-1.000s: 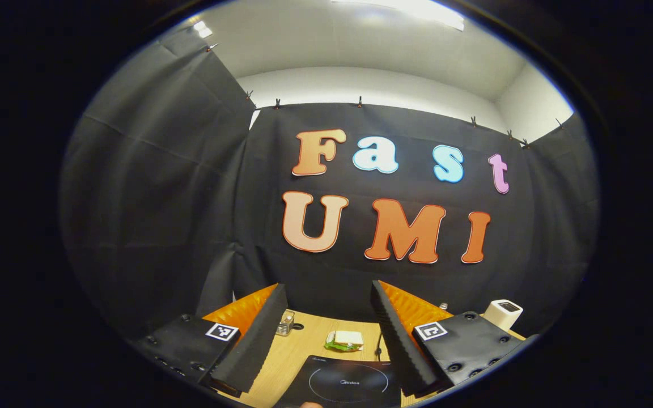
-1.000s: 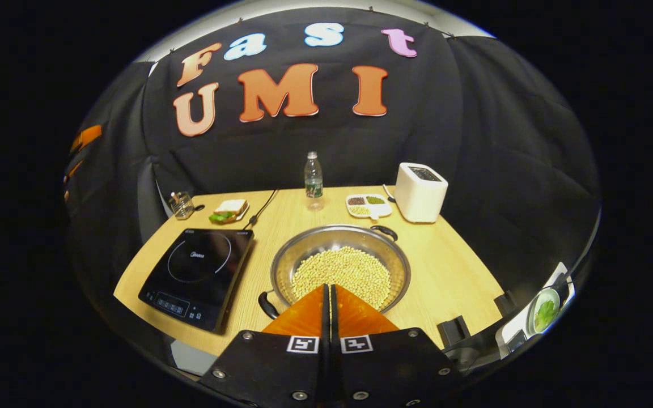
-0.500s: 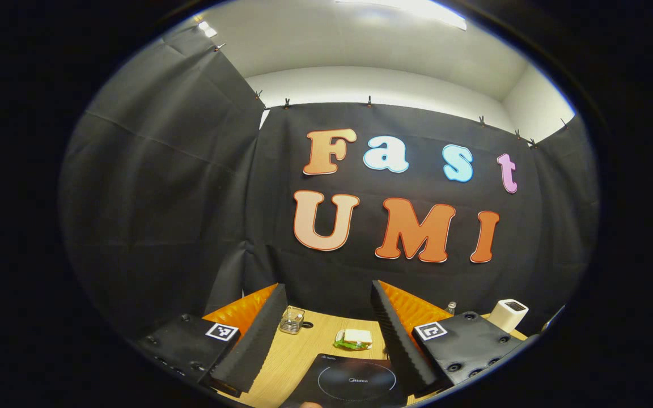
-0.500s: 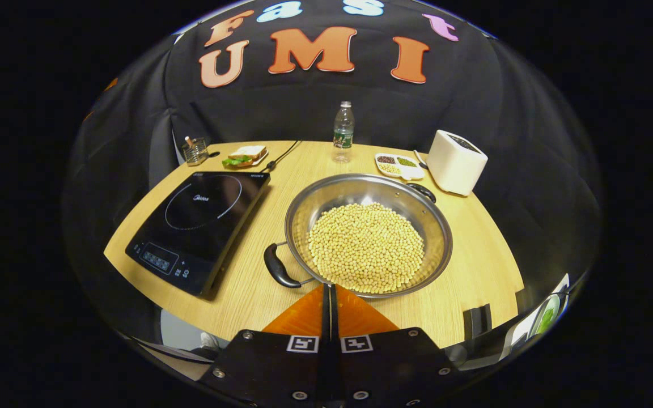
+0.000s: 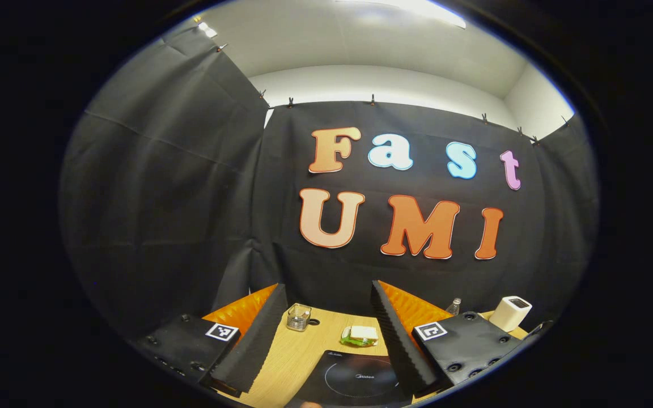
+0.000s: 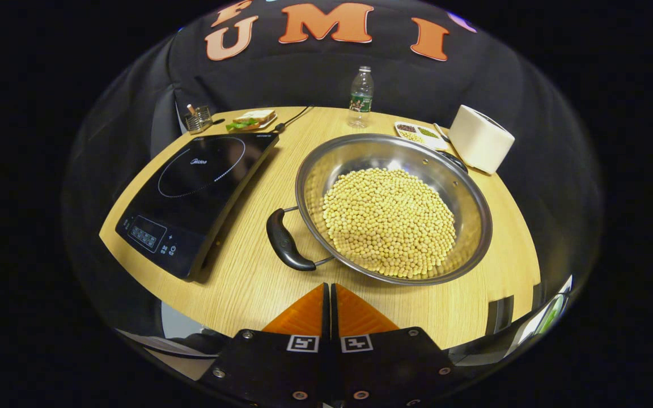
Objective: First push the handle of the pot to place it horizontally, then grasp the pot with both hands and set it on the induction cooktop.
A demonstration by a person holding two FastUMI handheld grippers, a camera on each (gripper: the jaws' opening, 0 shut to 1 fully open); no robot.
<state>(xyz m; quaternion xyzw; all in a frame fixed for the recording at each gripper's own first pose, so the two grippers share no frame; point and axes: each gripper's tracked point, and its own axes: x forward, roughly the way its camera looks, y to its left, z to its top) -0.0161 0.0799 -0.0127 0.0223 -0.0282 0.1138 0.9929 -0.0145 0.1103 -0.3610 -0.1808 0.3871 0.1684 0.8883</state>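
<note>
With my right claw [image 6: 327,292] pressed shut and empty, the pot [image 6: 393,208] lay just ahead, its near handle [image 6: 285,246] up-left of the tips.

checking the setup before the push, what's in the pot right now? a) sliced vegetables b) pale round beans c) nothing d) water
b: in the right gripper view the pot holds a heap of pale round beans covering its bottom.

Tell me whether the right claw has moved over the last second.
Yes. The right claw, shut, has pulled back from over the pot: its tips, earlier over the beans, now sit over bare table near the handle.
</note>
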